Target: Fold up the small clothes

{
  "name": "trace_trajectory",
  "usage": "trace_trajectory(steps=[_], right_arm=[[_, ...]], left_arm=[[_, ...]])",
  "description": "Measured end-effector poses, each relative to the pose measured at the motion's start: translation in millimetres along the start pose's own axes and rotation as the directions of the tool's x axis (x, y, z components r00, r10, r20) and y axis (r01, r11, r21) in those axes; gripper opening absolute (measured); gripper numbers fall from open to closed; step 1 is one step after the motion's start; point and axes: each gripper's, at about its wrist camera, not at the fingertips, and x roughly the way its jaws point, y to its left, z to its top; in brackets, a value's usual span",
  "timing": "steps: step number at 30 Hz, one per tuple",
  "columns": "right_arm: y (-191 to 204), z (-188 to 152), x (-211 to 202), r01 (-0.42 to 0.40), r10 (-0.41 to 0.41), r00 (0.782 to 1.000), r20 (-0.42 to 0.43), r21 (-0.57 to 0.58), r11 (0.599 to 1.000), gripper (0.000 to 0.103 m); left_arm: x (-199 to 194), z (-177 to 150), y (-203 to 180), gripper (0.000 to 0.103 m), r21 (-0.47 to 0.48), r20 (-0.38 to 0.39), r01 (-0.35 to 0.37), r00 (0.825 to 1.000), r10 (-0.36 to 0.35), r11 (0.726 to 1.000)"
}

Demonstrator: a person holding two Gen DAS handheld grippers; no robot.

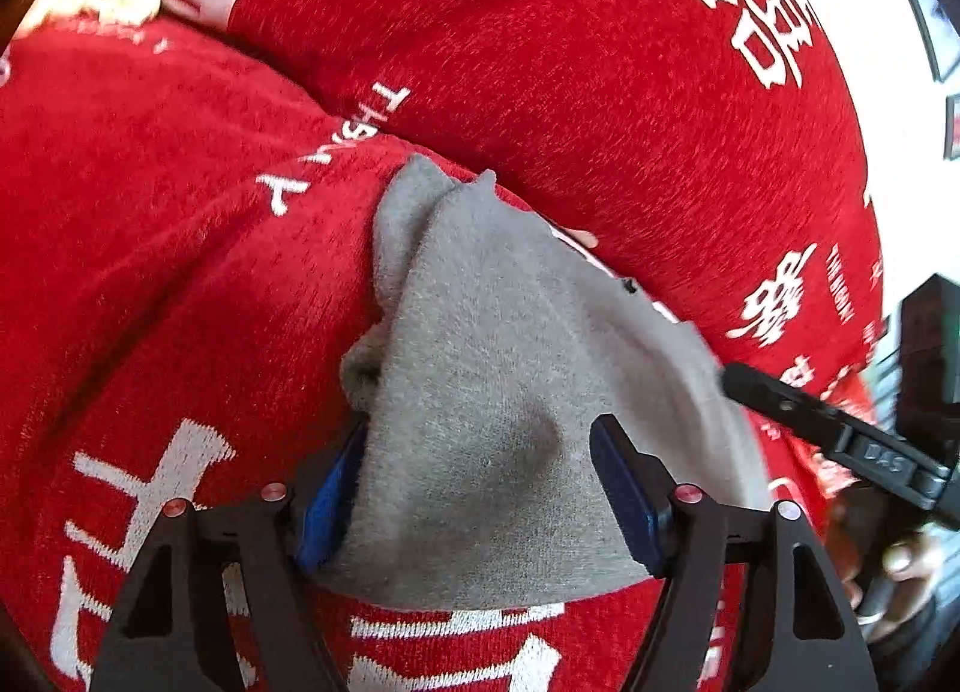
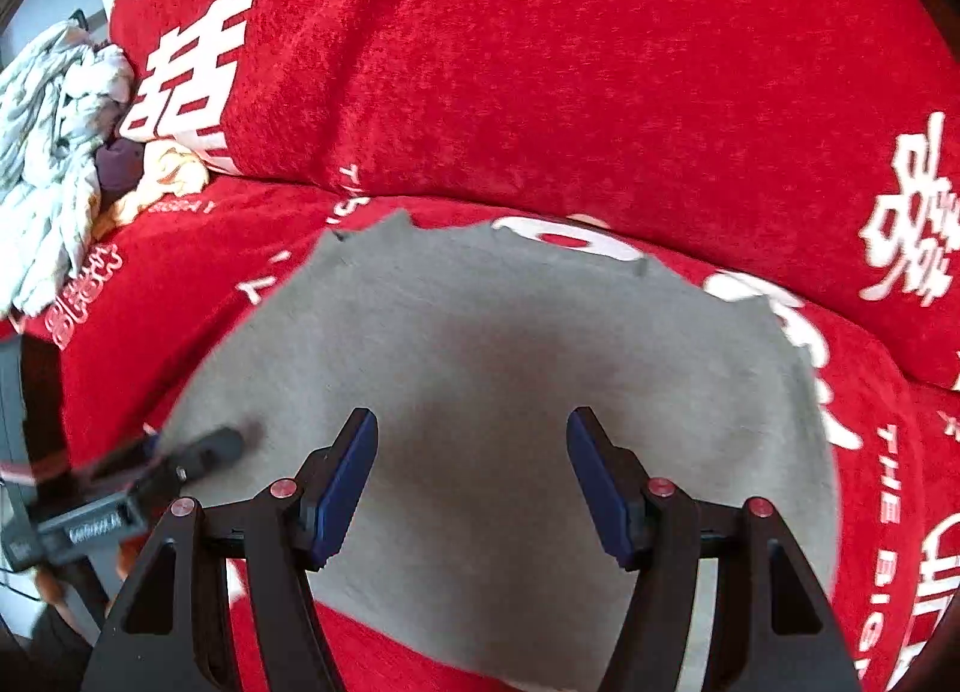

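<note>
A small grey garment [image 2: 510, 368] lies spread on a red sofa seat cover [image 2: 180, 284] with white lettering. It also shows in the left wrist view [image 1: 480, 368], bunched into a ridge. My left gripper [image 1: 480, 476] is open, its blue pads on either side of the grey cloth's near end. My right gripper [image 2: 471, 482] is open just above the cloth's near part, holding nothing. The right gripper's finger [image 1: 792, 410] reaches the garment's right edge in the left wrist view; the left gripper's finger [image 2: 204, 452] shows at the cloth's left edge.
A red back cushion [image 2: 540, 62] rises behind the seat. A pile of pale patterned clothes [image 2: 54, 152] and a yellowish piece [image 2: 168, 176] lie at the far left of the sofa. The person's hand [image 1: 900, 560] shows at the right edge.
</note>
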Motion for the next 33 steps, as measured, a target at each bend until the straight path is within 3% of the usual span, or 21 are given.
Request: trace_trajectory(steps=[4,5,7,9,11,13,15,19,20,21,23,24,25,28,30,33], right_arm=[[27,-3,15,-0.076,0.074,0.997,-0.038,-0.029,0.997,0.069],[37,-5,19,-0.090,0.087,0.995,-0.049,-0.063,0.994,0.069],[56,-8,28,-0.099,0.090,0.993,-0.071,-0.133,0.986,0.069],[66,-3,35,-0.098,0.087,0.993,-0.079,-0.148,0.984,0.069],[67,12,42,-0.148,0.139,0.985,-0.098,-0.090,0.985,0.069],[72,33,53,-0.235,0.229,0.963,-0.144,-0.020,0.972,0.077],[85,48,68,-0.286,0.282,0.937,-0.207,0.009,0.958,0.078],[122,62,107,-0.276,0.254,0.900,-0.353,-0.010,0.961,0.078],[134,58,121,-0.260,0.223,0.881,-0.418,-0.032,0.965,0.078],[143,54,132,-0.224,0.167,0.880,-0.445,-0.076,0.972,0.079],[166,46,133,-0.152,0.043,0.912,-0.409,-0.237,0.960,0.063],[171,43,131,-0.108,-0.009,0.921,-0.389,-0.278,0.955,0.046],[168,44,126,-0.122,0.017,0.925,-0.379,-0.255,0.959,0.015],[136,52,113,-0.200,0.153,0.921,-0.359,-0.099,0.975,0.012],[115,54,102,-0.284,0.263,0.916,-0.303,-0.029,0.958,0.011],[89,49,93,-0.359,0.366,0.898,-0.246,0.073,0.930,0.011]], left_arm=[[-8,3,12,0.076,-0.029,-0.041,0.056,0.998,-0.057,0.998],[-12,3,15,0.079,-0.035,-0.047,0.061,0.997,-0.063,0.998],[-14,2,15,0.099,-0.022,-0.057,0.092,0.994,-0.093,0.996],[-13,-1,8,0.100,0.019,-0.071,0.080,0.994,-0.079,0.997],[-12,-4,2,0.101,0.064,-0.072,0.055,0.996,-0.051,0.996],[-13,-4,1,0.101,0.076,-0.071,0.048,0.997,-0.043,0.996],[-15,-3,4,0.101,0.068,-0.077,0.062,0.995,-0.057,0.996],[-22,-3,12,0.101,0.060,-0.069,0.061,0.996,-0.057,0.996],[-23,-3,13,0.101,0.063,-0.070,0.055,0.996,-0.051,0.997],[-22,-3,13,0.101,0.064,-0.070,0.051,0.996,-0.046,0.997],[-22,-4,12,0.101,0.073,-0.068,0.040,0.997,-0.035,0.997],[-22,-3,11,0.101,0.076,-0.067,0.036,0.997,-0.031,0.996],[-21,-3,11,0.101,0.079,-0.065,0.033,0.997,-0.027,0.996],[-19,-2,9,0.101,0.080,-0.058,0.025,0.998,-0.021,0.996],[-16,-1,8,0.101,0.079,-0.051,0.020,0.999,-0.016,0.997],[-10,4,5,0.101,0.070,-0.048,0.024,0.999,-0.021,0.997]])
